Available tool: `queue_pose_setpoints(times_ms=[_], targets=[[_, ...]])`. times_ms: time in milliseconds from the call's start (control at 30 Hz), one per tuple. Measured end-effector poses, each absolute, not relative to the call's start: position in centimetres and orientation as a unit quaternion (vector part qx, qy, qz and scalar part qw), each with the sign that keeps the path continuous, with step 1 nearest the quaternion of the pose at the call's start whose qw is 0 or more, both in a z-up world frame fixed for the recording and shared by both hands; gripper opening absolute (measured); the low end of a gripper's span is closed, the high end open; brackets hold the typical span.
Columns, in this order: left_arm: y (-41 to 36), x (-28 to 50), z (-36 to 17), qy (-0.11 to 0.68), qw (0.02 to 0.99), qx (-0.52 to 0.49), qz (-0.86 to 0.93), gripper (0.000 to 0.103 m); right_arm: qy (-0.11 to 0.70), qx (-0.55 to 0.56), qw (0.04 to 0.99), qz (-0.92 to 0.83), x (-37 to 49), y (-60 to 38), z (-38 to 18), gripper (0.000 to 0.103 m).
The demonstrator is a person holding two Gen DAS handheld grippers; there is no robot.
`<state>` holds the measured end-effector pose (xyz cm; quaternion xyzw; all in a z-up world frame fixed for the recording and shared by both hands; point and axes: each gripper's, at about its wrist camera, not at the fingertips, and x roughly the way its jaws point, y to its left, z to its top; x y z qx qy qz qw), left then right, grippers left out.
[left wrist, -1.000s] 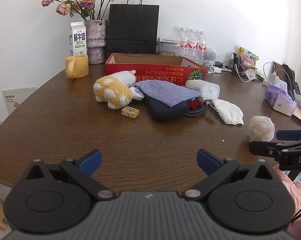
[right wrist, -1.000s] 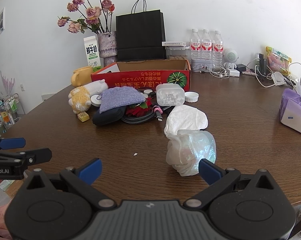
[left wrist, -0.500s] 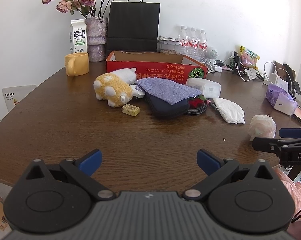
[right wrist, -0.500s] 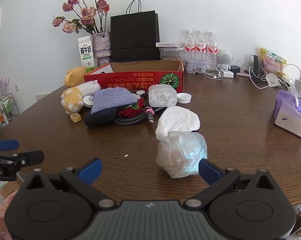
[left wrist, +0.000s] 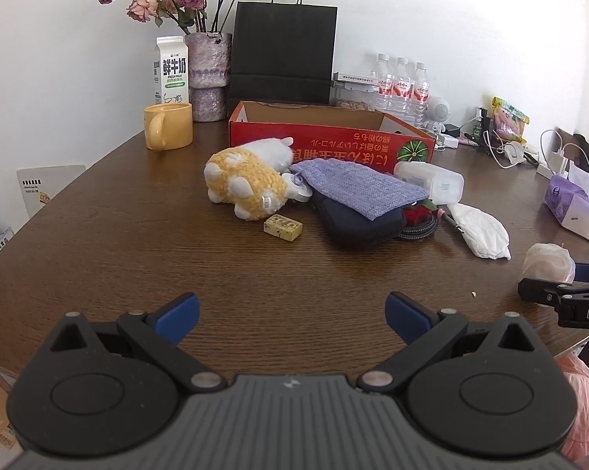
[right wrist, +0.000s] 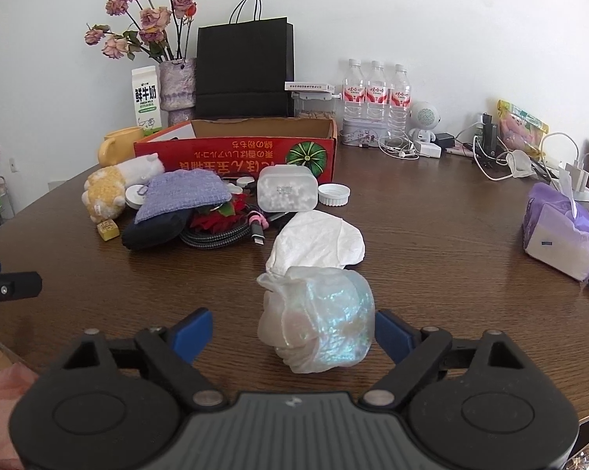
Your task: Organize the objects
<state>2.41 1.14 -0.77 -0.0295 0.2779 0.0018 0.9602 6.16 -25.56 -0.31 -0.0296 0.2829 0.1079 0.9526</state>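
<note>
A crumpled translucent plastic bag (right wrist: 317, 321) lies on the brown table near its front edge. My right gripper (right wrist: 292, 329) is around it and its jaws are closing. The right pad is at the bag's side; the left pad stands clear of it. A white tissue (right wrist: 317, 239) lies just behind the bag. My left gripper (left wrist: 292, 309) is open over bare wood, with nothing between its fingers. Farther back stands an open red cardboard box (left wrist: 333, 145). In front of it lie a plush toy (left wrist: 247, 184), a purple pouch (left wrist: 357, 188), a dark case (left wrist: 357, 223) and a yellow block (left wrist: 282, 228).
A white container (right wrist: 286, 194), a lid (right wrist: 333, 194) and a coiled cable (right wrist: 220, 235) lie near the box. A yellow mug (left wrist: 169, 131), milk carton (left wrist: 171, 72), flower vase (left wrist: 208, 78), black bag (left wrist: 282, 55) and bottles (right wrist: 376, 94) line the back. A purple tissue pack (right wrist: 560, 235) sits right.
My right gripper has come forward around the plastic bag and its fingers have drawn closer together. The left gripper has stayed where it was, still open.
</note>
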Motion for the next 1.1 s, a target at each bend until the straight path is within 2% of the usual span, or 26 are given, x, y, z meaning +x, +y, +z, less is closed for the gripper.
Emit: queue_pose_setpoints(times_ms=[100,167,267,933,1000,1100], targets=[[1.3,2.7,-0.9,0.281,0.959,-0.030,0.003,0.103,0.282,-0.027,0.953,0.106,6.5,-25.7,-0.5,0.069],[1.3,2.8,-1.0,0.282,0.959,-0.029,0.005,0.103,0.281,-0.022,0.953,0.108,6.7,-25.8,-0.6,0.051],[1.4,3.1,-1.0,0.282,0.959,-0.028,0.007,0.103,0.273,-0.013,0.955,0.116,6.8,-26.0,-0.6,0.046],[1.1,11.0,-0.7,0.258,0.965,0.006,0.048,0.101,0.213,-0.022,0.968,0.131,9.7,-24.5,1.2,0.045],[0.8,11.9,-0.9,0.259,0.965,0.011,0.052,0.099,0.212,-0.022,0.968,0.133,9.9,-24.3,1.3,0.045],[0.4,13.0,-1.2,0.267,0.962,0.013,0.049,0.089,0.210,-0.022,0.968,0.138,10.2,-23.9,1.3,0.045]])
